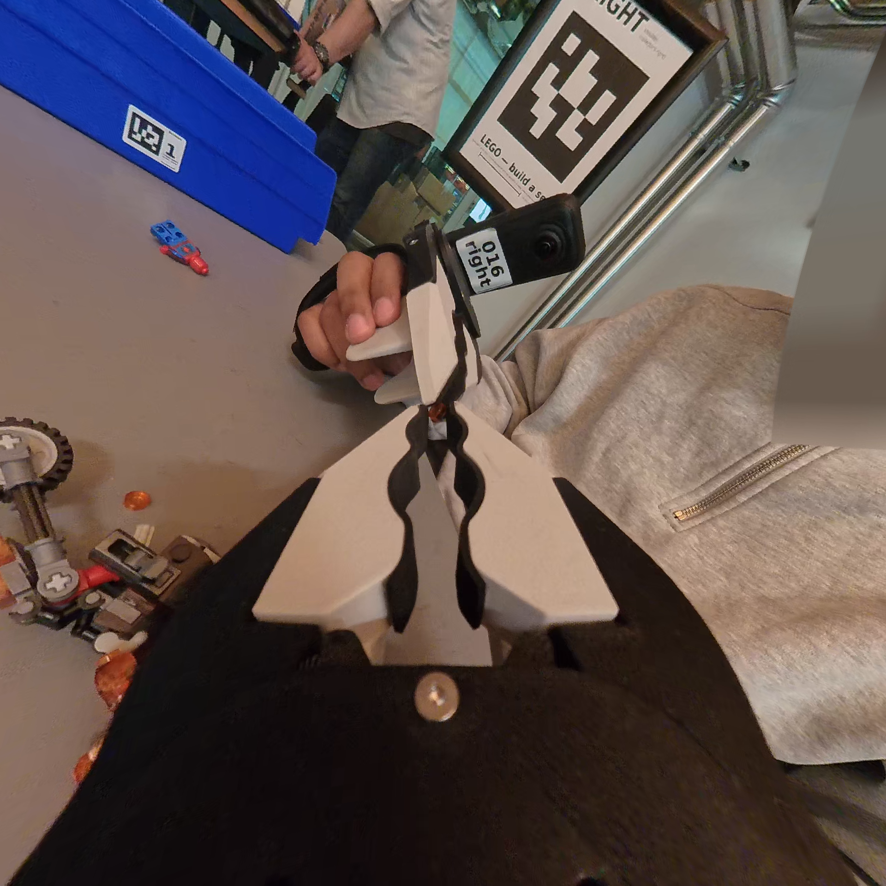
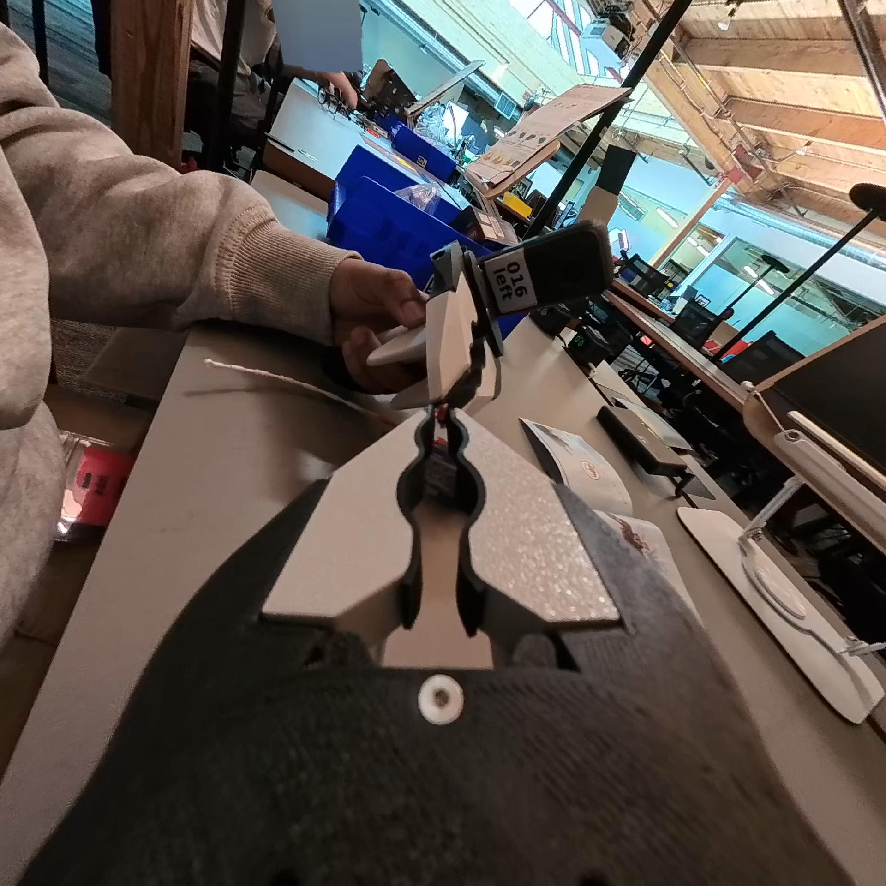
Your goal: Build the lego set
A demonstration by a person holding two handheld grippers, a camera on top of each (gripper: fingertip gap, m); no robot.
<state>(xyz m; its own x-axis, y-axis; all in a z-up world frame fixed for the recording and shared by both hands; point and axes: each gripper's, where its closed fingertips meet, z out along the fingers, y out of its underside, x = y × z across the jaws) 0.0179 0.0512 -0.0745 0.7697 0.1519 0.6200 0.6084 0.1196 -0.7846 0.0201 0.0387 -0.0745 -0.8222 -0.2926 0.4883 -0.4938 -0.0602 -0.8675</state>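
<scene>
The left gripper [image 1: 435,434] and the right gripper [image 2: 442,422] are held tip to tip above the grey tabletop [image 1: 144,345]; the left one is clamped on a small transparent orange round stud [image 1: 436,411] at its tips, and the right one is clamped on a small dark lego piece with red and blue bits [image 2: 438,462] between its fingers. A partly built grey and black lego vehicle with a spoked wheel [image 1: 57,565] is seen lying to the left of the left gripper, a loose orange round stud [image 1: 137,500] near it, and a small blue and red lego assembly [image 1: 180,247] farther ahead-left beside a blue plastic bin [image 1: 192,120].
</scene>
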